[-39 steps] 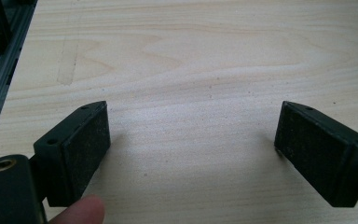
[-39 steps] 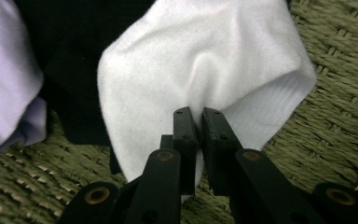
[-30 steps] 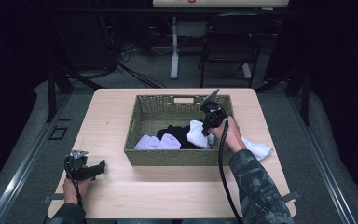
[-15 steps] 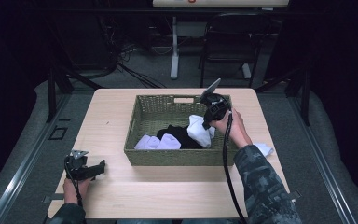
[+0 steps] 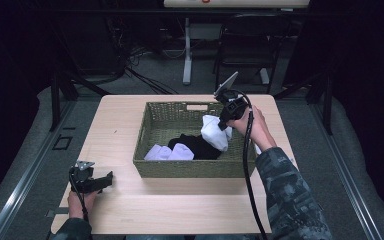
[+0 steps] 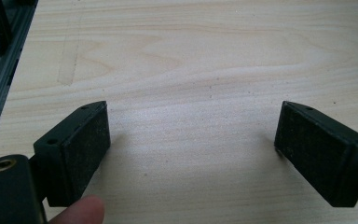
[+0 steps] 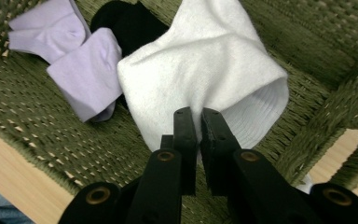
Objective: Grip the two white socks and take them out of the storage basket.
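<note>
Compared with the frame half a second ago, the right gripper (image 5: 223, 121) has carried the white sock (image 5: 215, 132) slightly further over the green woven basket (image 5: 152, 132); the left gripper (image 5: 102, 181) is unchanged, resting on the table (image 5: 180, 210) at about 8 o'clock from the basket. In the right gripper view, the right gripper (image 7: 198, 122) has its jaws nearly together, pinching the white sock (image 7: 205, 70) at its ribbed cuff edge. In the high view the sock hangs from the jaws inside the basket's right half, at about 3 o'clock from the basket's centre; its long axis runs from the held cuff at about 1 o'clock down to its free end at about 7 o'clock. A black sock (image 5: 196, 145) lies beneath it, and a lavender sock (image 5: 170, 152) lies at about 8 o'clock from it. In the left gripper view, the left gripper (image 6: 193, 154) stands with jaws wide apart over bare wood, gripping nothing.
</note>
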`<action>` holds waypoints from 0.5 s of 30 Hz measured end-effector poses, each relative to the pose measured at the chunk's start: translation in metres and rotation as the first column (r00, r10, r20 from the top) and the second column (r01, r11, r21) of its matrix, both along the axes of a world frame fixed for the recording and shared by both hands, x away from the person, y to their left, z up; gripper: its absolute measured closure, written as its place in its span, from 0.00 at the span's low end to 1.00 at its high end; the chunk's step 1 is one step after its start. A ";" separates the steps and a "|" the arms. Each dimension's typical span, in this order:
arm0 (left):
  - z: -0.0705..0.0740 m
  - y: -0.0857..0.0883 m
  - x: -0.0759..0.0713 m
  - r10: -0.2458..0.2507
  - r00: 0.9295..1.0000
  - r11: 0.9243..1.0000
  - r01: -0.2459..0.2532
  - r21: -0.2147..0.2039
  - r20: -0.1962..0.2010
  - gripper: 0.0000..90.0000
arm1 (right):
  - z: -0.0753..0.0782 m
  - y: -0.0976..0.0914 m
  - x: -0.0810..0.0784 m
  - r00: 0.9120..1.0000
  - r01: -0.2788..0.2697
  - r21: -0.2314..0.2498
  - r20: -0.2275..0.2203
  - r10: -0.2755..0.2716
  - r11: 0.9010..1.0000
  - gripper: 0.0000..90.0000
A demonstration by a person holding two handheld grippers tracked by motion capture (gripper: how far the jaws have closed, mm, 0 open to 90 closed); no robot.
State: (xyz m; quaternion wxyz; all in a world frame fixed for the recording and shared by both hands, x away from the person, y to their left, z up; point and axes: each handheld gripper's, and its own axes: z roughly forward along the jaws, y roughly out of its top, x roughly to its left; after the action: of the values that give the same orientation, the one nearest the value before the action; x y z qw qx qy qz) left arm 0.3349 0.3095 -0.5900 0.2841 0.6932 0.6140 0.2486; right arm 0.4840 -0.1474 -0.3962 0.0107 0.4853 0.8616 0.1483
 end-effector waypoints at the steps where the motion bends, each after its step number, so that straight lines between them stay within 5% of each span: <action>1: 0.000 0.000 0.000 0.000 1.000 1.000 0.000 0.000 -0.001 0.11 | 0.003 -0.001 0.000 1.000 -0.010 -0.005 -0.001 0.010 1.000 0.95; 15: 0.000 0.001 0.000 -0.003 1.000 1.000 0.003 -0.001 -0.007 0.11 | 0.038 -0.005 -0.001 1.000 -0.016 -0.002 0.027 0.016 1.000 0.95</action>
State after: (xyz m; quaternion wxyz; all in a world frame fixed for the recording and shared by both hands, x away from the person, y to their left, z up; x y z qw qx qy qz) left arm 0.3349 0.3101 -0.5896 0.2826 0.6949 0.6140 0.2455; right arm 0.4834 -0.1522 -0.3586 0.0218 0.4765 0.8653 0.1543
